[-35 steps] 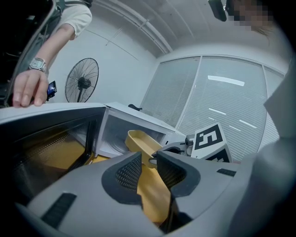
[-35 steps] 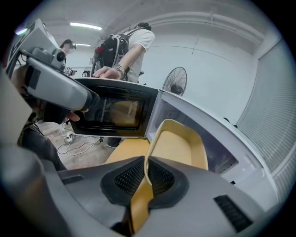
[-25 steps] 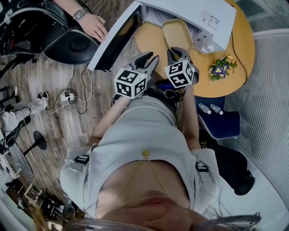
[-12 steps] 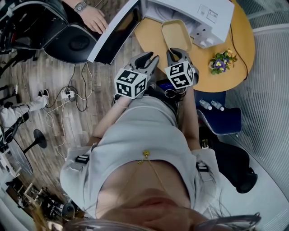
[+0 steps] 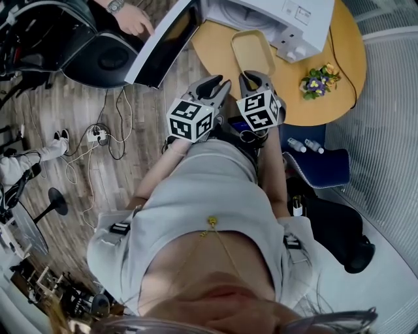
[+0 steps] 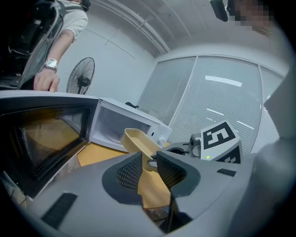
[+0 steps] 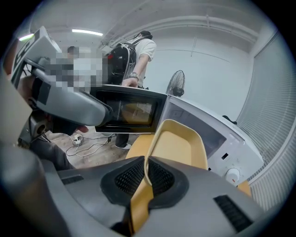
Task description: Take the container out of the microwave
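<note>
Container [image 5: 253,51], pale yellow and shallow, is outside the microwave [image 5: 274,14]. It is in front of the open cavity and over the round orange surface [image 5: 343,72]. In the head view we see it at 12 o'clock from the right hand-held gripper [image 5: 255,77], whose jaws reach its near end. How they hold it does not show from above.

The right gripper view shows it: the jaws are closed on the thin near rim, one pad inside the wall and one outside. The dish rises away from them toward 1 o'clock.

The left hand-held gripper [image 5: 217,83] is just beside the right one, at its 9 o'clock. In its own view the jaws stand a little apart and grip nothing; through the gap we see the dish's near end and the surface beyond. That view also shows the dish side-on with its far end tipped up, and the right one's marker cube [image 6: 222,139] at 3 o'clock.

The door [image 5: 163,42] swings open toward 10 o'clock, with another person's hand [image 5: 134,19] at its top edge.

Only the head view shows the flowers [image 5: 315,83] on the surface and two small bottles [image 5: 305,145] on a blue seat [image 5: 323,171]. Only the gripper views show the standing fan [image 6: 81,81].
</note>
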### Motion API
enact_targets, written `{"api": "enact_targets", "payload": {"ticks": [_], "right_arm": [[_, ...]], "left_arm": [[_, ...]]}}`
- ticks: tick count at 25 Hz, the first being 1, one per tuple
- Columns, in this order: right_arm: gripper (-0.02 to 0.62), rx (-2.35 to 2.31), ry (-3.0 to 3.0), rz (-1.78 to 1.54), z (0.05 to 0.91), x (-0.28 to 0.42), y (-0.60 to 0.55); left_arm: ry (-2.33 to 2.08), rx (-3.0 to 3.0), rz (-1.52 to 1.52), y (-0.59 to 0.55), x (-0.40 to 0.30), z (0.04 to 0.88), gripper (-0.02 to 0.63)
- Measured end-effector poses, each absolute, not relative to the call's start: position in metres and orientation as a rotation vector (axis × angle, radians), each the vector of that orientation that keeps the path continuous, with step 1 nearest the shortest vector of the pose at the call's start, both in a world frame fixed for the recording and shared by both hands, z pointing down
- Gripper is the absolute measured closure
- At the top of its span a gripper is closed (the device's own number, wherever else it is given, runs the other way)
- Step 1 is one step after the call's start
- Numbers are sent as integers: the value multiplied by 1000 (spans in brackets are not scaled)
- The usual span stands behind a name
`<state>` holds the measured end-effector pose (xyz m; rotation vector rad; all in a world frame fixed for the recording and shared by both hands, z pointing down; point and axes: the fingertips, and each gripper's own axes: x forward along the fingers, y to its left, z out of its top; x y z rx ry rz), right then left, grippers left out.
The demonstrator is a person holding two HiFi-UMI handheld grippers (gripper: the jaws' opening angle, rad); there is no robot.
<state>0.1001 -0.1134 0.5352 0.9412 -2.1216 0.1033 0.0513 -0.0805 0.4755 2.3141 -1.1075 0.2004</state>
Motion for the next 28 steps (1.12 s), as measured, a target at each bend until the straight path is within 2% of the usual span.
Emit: {"api": "enact_targets", "payload": {"ticks": [28], "right_arm": [[560,924,-2187,98,520,73,-81]], "left_arm": [[-1152,2326,186,-61,30,468,492]]}}
